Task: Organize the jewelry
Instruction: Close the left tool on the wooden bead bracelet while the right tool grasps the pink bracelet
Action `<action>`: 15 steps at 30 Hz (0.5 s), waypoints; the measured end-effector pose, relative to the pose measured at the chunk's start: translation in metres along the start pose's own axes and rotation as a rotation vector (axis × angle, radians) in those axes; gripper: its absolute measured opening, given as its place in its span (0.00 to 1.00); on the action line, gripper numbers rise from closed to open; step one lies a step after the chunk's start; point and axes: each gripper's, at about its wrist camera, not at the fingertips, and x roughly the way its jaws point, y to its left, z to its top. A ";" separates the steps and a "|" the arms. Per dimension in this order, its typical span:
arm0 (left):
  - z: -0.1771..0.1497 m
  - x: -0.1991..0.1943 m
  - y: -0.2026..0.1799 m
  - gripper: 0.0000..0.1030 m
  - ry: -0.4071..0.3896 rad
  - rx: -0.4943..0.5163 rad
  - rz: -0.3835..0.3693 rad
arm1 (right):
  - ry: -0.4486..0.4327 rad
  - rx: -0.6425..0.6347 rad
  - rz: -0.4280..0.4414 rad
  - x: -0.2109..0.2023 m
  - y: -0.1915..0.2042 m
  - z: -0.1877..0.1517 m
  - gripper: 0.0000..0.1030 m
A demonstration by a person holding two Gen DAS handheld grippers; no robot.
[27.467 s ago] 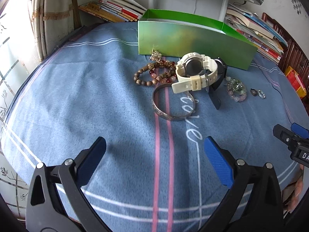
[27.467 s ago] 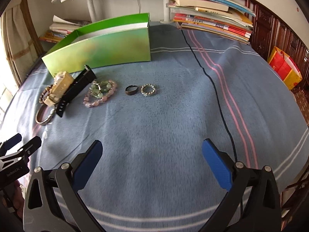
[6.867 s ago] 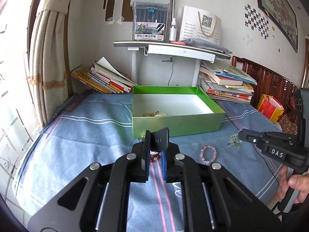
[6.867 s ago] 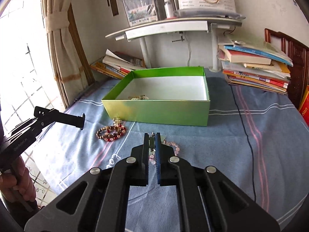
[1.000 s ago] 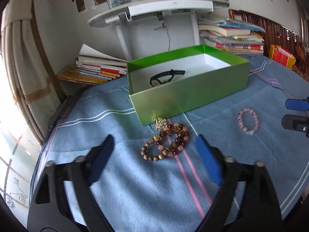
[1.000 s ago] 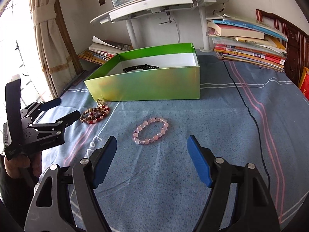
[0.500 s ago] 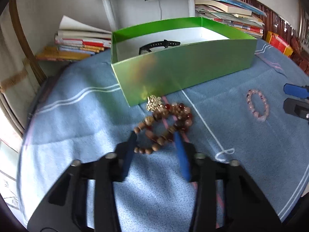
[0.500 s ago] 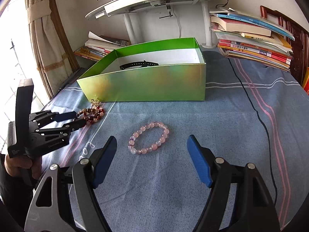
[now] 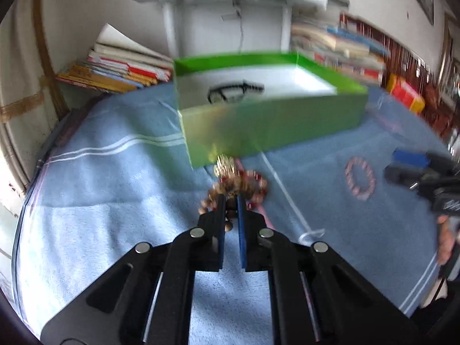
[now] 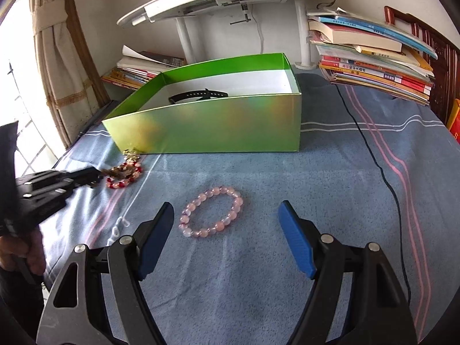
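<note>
Left tool (image 9: pixel 230 201) has just been closing, now clenched on the blurred brown-and-red beaded bracelets (image 9: pixel 253 184) beside the green cardboard box (image 10: pixel 218 132), its pads hiding part of them; right tool (image 10: pixel 225 218) gapes released over the pink beaded bracelet (image 10: pixel 211 215) on the blue cloth (image 10: pixel 330 189).

pink bracelet (image 10: pixel 212 212), green box (image 10: pixel 218 126), jaws apart

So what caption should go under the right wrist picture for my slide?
Open right gripper hovering over a pink bead bracelet, green box behind.
</note>
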 end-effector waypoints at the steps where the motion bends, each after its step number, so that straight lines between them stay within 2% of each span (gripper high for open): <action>1: 0.001 -0.006 0.002 0.08 -0.016 -0.016 -0.014 | 0.007 0.002 -0.013 0.003 -0.001 0.001 0.72; 3: 0.004 -0.023 0.004 0.08 -0.071 -0.051 -0.034 | 0.033 0.006 -0.035 0.012 -0.003 0.003 0.71; 9: 0.012 -0.075 -0.003 0.08 -0.215 -0.087 -0.069 | 0.100 0.006 -0.061 0.034 -0.002 0.010 0.53; 10: 0.012 -0.079 -0.004 0.08 -0.221 -0.087 -0.075 | 0.101 0.001 -0.067 0.036 -0.002 0.011 0.46; 11: 0.012 -0.082 -0.007 0.08 -0.221 -0.081 -0.079 | 0.103 -0.009 -0.080 0.037 0.000 0.012 0.43; 12: 0.012 -0.087 -0.010 0.08 -0.228 -0.078 -0.072 | 0.106 -0.023 -0.085 0.038 0.002 0.012 0.19; 13: 0.012 -0.090 -0.012 0.08 -0.232 -0.081 -0.069 | 0.112 -0.035 -0.080 0.039 0.005 0.011 0.08; 15: 0.012 -0.094 -0.013 0.08 -0.236 -0.092 -0.062 | 0.115 -0.061 -0.068 0.038 0.010 0.009 0.08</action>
